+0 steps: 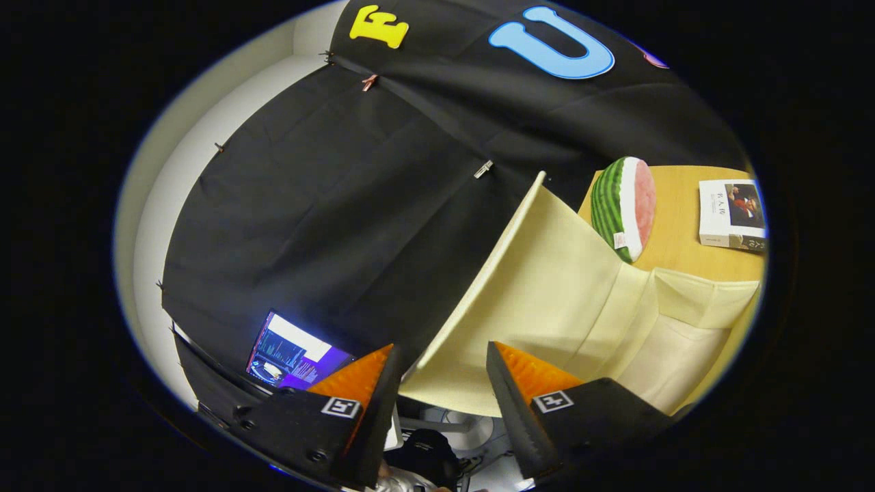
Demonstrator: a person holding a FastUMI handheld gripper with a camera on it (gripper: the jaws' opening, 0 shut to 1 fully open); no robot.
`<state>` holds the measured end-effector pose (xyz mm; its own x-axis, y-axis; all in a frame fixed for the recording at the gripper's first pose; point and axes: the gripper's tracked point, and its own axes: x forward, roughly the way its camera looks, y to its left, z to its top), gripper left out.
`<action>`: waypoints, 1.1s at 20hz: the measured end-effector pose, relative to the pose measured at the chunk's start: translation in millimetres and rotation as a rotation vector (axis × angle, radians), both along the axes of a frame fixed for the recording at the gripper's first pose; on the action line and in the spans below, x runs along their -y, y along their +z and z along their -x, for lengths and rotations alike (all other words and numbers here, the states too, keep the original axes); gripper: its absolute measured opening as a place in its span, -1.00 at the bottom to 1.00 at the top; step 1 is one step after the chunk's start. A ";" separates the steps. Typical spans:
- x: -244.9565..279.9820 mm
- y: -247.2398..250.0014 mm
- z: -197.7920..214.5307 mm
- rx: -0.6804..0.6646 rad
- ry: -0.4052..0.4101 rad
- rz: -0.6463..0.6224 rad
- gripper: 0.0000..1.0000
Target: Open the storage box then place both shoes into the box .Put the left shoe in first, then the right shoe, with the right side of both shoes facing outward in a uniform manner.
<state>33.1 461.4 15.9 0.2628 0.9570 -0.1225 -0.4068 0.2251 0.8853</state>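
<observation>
Gaping wide, gripper (pixel 443 355) holds nothing; cream storage box lid (pixel 540 287) just ahead.

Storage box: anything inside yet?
The storage box has its lid raised; the visible cream interior shows no shoe. Its lower part sits hidden behind the open fingers of the gripper, which hold nothing.

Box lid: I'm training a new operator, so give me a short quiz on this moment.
1. True or false: the gripper has its jaws apart, with the lid's lower edge between them.
2. What lies on the table beside the watermelon cushion? A) book B) shoe C) cup
3. Fill in: the box is ___ (open/shut).
Key: 1 true; 2 A; 3 open.
</observation>
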 end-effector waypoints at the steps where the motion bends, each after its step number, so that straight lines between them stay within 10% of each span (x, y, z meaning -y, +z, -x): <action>1: 0.9 -2.6 3.3 0.001 0.007 0.009 0.59; 3: 8.9 -8.7 3.5 0.015 0.001 0.036 0.92; 14: 212.2 -56.4 -16.1 0.309 -0.408 0.386 0.94; 22: 346.3 -193.8 48.1 0.162 -0.519 0.723 0.94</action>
